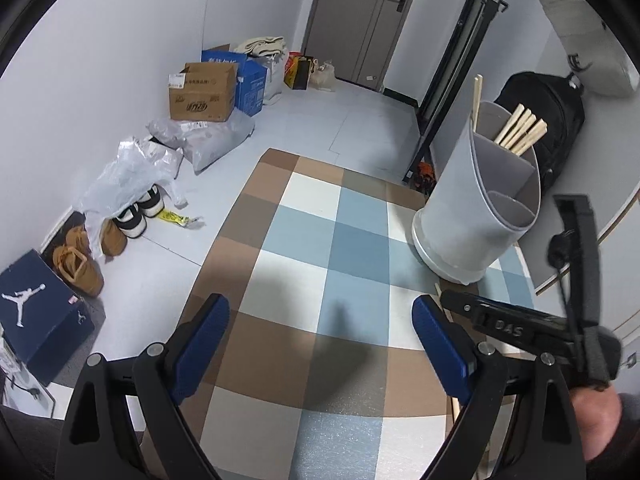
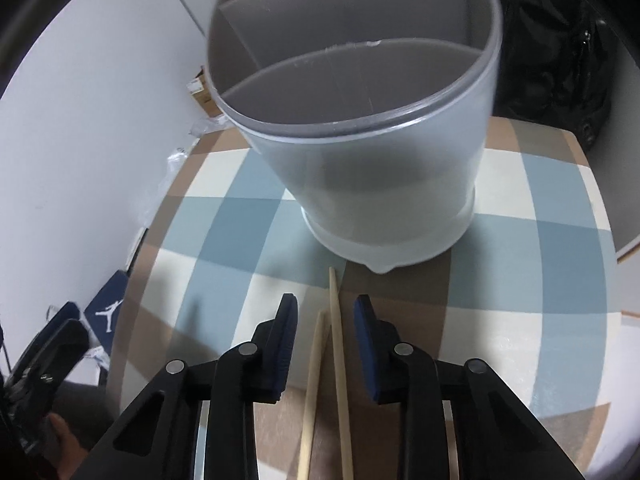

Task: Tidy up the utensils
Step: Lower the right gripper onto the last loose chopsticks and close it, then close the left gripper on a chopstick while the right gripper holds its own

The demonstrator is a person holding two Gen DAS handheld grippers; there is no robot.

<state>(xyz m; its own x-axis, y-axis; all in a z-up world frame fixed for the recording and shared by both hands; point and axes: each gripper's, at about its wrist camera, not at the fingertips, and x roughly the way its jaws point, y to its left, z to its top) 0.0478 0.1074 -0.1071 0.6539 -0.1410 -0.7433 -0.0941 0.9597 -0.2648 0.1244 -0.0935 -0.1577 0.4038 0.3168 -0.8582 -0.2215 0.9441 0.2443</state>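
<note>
Left gripper [image 1: 320, 344]: fingers wide apart, empty | Right gripper [image 2: 326, 320]: fingers apart, straddling two chopsticks [image 2: 338, 344], untouched | Holder [image 2: 360, 168]: near table's far edge

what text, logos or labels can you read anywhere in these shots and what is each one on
"DAS": raised letters on the right gripper body, seen in the left wrist view.
Jumpman logo, no words: dark blue shoe box.
Brown cardboard box: dark print and a white label, too blurred to read.
Blue box: white characters, unreadable.
Yellow wrapper: print too small.
</note>
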